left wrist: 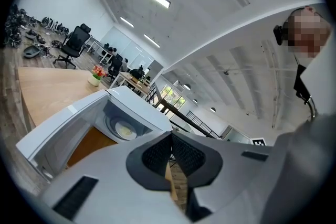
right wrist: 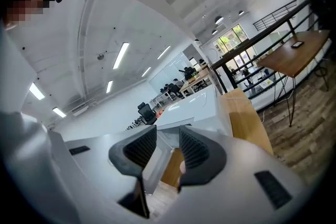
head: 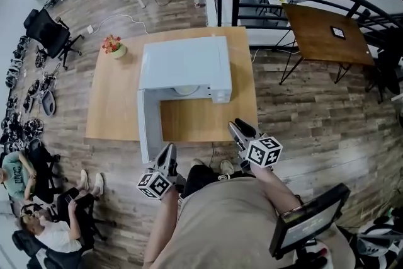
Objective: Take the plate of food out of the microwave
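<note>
Left hand-held gripper (left wrist: 170, 136) closed, right hand-held gripper (right wrist: 168, 136) open, empty; a shallow grip could tip the round white plate (left wrist: 125, 130) inside the boxy white microwave (head: 186, 63).

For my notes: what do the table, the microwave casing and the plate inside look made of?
Table: light wood or veneer with a matte finish and faint grain.
Microwave: smooth white casing with a soft sheen, probably painted metal or plastic.
Plate: pale and glossy, likely ceramic, but too small to be sure.
</note>
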The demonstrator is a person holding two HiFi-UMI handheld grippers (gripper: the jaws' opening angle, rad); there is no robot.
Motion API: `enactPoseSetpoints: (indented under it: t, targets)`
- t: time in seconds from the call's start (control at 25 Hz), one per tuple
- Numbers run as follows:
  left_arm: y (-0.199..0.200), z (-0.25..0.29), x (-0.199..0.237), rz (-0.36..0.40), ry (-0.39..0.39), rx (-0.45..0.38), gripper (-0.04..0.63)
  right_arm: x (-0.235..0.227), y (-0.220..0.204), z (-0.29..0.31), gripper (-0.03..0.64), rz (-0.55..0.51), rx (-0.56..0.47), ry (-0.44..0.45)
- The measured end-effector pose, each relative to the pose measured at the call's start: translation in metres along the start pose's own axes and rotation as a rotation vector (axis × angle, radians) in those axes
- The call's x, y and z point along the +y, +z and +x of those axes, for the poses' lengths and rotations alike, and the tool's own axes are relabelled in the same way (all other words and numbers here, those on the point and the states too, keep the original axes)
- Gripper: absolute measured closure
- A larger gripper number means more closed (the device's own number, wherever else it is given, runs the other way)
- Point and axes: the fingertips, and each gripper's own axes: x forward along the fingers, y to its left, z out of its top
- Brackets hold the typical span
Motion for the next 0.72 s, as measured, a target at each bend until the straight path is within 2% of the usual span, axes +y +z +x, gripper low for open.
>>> enactPoseSetpoints:
  t: [0.2, 0.52, 0.72]
  targets:
    - [0.027, -0.002, 0.021, 0.021, -0.016, 0.029, 0.591, 0.026, -0.002, 0.039, 0.480, 0.021, 0.012, -0.035]
    - [0.071, 0.006, 0.044, 0.068, -0.105, 0.054, 0.591, 0.063, -0.007, 0.100, 0.480, 0.088, 0.008, -0.082]
    - [0.071, 0.012, 0.064, 0.080, -0.126, 0.074, 0.591, 0.059, -0.034, 0.132, 0.480, 0.181, 0.004, -0.097]
